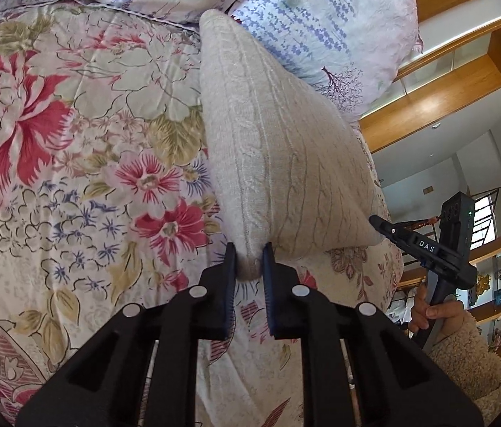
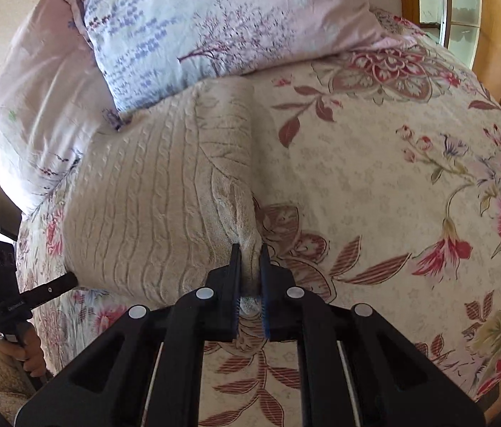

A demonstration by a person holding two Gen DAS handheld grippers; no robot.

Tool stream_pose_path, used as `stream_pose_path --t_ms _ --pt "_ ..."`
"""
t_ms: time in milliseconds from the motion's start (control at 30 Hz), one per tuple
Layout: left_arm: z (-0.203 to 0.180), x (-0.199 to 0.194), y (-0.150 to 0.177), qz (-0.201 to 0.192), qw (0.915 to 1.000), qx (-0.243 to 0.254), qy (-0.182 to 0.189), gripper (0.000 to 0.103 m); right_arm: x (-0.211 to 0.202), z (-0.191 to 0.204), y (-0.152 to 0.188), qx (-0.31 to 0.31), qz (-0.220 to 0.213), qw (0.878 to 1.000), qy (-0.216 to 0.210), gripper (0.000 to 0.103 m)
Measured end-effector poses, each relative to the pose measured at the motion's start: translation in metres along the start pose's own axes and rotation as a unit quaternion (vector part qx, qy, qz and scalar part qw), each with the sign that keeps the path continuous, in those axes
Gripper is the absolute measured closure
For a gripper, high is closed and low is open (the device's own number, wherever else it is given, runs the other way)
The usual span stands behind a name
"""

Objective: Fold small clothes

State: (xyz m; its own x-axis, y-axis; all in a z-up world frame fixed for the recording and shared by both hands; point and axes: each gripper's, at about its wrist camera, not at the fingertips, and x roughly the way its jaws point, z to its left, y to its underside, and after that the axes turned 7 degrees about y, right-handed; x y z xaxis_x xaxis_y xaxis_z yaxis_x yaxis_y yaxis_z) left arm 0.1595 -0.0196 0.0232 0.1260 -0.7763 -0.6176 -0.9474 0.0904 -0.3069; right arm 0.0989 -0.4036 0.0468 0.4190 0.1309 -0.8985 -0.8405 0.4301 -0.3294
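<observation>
Where spread over the bed, from left to right:

Flowered quilt (image 1: 72, 149): covers the bed, cream ground, red and pink blooms, blue sprigs.

Left tool (image 1: 249, 261): black, both fingers clamped on a bunched corner of the knit garment, near edge.

Knit garment (image 1: 279, 163): cream, cable-patterned, lifted at its two near corners and stretched between the tools; far end lying on the quilt against the pillows.

Pillows (image 1: 321, 17): two, pale lilac with lavender-sprig print, at the head of the bed, just beyond the garment.

Right tool (image 2: 250, 270): black, fingers pinched shut on the other gathered corner of the garment; fabric puckered into folds at the grip. Seen from the left wrist view as a black handle held in a hand, fleece sleeve at the wrist.

Wooden shelving (image 1: 464, 82): at far right, beyond the bed.
</observation>
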Motion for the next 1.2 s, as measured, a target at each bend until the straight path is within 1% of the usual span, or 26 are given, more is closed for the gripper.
stream_pose_path --t_ms 167,233,267,300,333,367,400,433,500,533,633,700,733,767,800,833,867,933,1000,1067,1133,1200 --pt "0.000 0.008 0.000 0.004 0.9999 0.008 -0.015 0.085 0.012 -0.002 0.000 0.008 0.009 1.000 0.005 0.093" --pt "-0.002 0.006 -0.001 0.006 0.9998 0.011 -0.016 0.080 0.012 -0.003 -0.003 0.010 0.022 1.000 0.006 0.093" --pt "-0.004 0.003 -0.002 0.004 0.9998 0.015 -0.016 0.078 0.008 -0.004 -0.005 0.013 0.024 1.000 -0.001 0.089" --pt "-0.007 0.000 -0.002 0.000 0.9997 0.019 -0.015 0.072 0.002 -0.006 -0.007 0.018 0.021 1.000 -0.014 0.079" --pt "-0.009 -0.006 -0.004 -0.009 0.9996 0.025 -0.010 0.060 -0.006 -0.009 -0.011 0.027 0.014 0.999 -0.028 0.072" --pt "-0.012 -0.010 -0.008 -0.020 0.9994 0.027 -0.007 0.053 -0.012 -0.011 -0.016 0.037 0.006 0.998 -0.040 0.053" --pt "-0.012 -0.016 -0.010 -0.033 0.9991 0.027 -0.007 0.042 -0.017 -0.015 -0.021 0.053 -0.004 0.997 -0.055 0.042" --pt "-0.011 -0.020 -0.015 -0.046 0.9986 0.024 -0.006 0.039 -0.019 -0.019 -0.028 0.069 -0.012 0.995 -0.070 0.041" --pt "-0.005 -0.019 -0.028 -0.054 0.9983 0.011 -0.020 0.038 -0.013 -0.024 -0.043 0.100 -0.014 0.991 -0.088 0.041" --pt "-0.002 -0.016 -0.035 -0.057 0.9980 0.001 -0.028 0.038 -0.007 -0.025 -0.051 0.113 -0.011 0.989 -0.096 0.041" --pt "0.002 -0.007 -0.051 -0.065 0.9969 -0.018 -0.041 0.038 0.016 -0.023 -0.071 0.133 0.001 0.986 -0.101 0.042" --pt "0.000 -0.001 -0.058 -0.066 0.9963 -0.017 -0.052 0.038 0.028 -0.018 -0.077 0.136 0.014 0.986 -0.097 0.042" --pt "-0.001 0.002 -0.060 -0.064 0.9963 -0.013 -0.055 0.038 0.034 -0.015 -0.080 0.135 0.020 0.986 -0.098 0.044" --pt "-0.003 0.004 -0.061 -0.062 0.9964 -0.009 -0.058 0.038 0.040 -0.011 -0.082 0.133 0.026 0.986 -0.101 0.066" --pt "-0.004 0.006 -0.061 -0.061 0.9964 -0.005 -0.059 0.038 0.043 -0.007 -0.084 0.129 0.029 0.985 -0.110 0.090" --pt "-0.007 0.008 -0.061 -0.059 0.9965 0.000 -0.059 0.038 0.044 -0.001 -0.087 0.120 0.025 0.986 -0.114 0.092" --pt "-0.007 0.009 -0.061 -0.057 0.9967 0.001 -0.058 0.038 0.041 0.003 -0.090 0.110 0.013 0.988 -0.110 0.093" --pt "-0.010 0.013 -0.062 -0.054 0.9970 0.002 -0.055 0.038 0.031 0.012 -0.099 0.083 -0.016 0.992 -0.092 0.094" --pt "-0.012 0.018 -0.062 -0.051 0.9971 0.004 -0.057 0.038 0.027 0.013 -0.106 0.072 -0.027 0.994 -0.078 0.094" --pt "-0.013 0.024 -0.064 -0.048 0.9972 0.005 -0.057 0.038 0.031 0.012 -0.110 0.068 -0.021 0.996 -0.060 0.094" --pt "-0.013 0.027 -0.063 -0.044 0.9973 0.004 -0.059 0.038 0.044 0.008 -0.106 0.069 -0.002 0.997 -0.038 0.094" --pt "-0.012 0.029 -0.062 -0.041 0.9974 0.004 -0.060 0.036 0.056 0.004 -0.101 0.074 0.014 0.997 -0.029 0.094"
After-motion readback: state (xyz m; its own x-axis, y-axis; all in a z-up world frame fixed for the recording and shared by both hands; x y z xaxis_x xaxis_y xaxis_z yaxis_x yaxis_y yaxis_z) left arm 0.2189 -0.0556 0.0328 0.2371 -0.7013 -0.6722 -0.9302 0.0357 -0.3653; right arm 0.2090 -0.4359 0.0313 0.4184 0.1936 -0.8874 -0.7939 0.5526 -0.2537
